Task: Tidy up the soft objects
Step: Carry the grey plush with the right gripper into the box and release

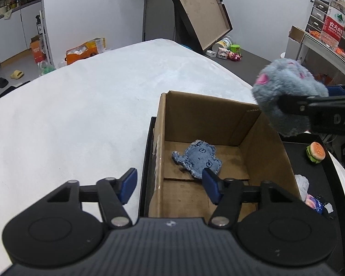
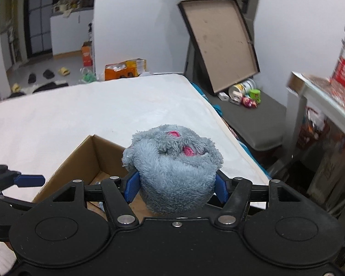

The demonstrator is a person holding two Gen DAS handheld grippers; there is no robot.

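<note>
An open cardboard box (image 1: 218, 119) stands on a black tray (image 1: 322, 174) on the white bed. A flat blue denim toy (image 1: 196, 158) lies on the box floor. My left gripper (image 1: 170, 184) is open and empty, straddling the box's near left wall. My right gripper (image 2: 176, 185) is shut on a fluffy grey plush with pink patches (image 2: 173, 168) and holds it in the air above the box's right side (image 2: 94, 158). The plush also shows in the left wrist view (image 1: 287, 96), above the box's far right corner.
A small burger toy (image 1: 315, 152) and other small soft items (image 1: 310, 197) lie on the tray right of the box. The white bed (image 1: 80, 115) spreads left and behind. A shelf with a water bottle (image 1: 335, 16) stands at right.
</note>
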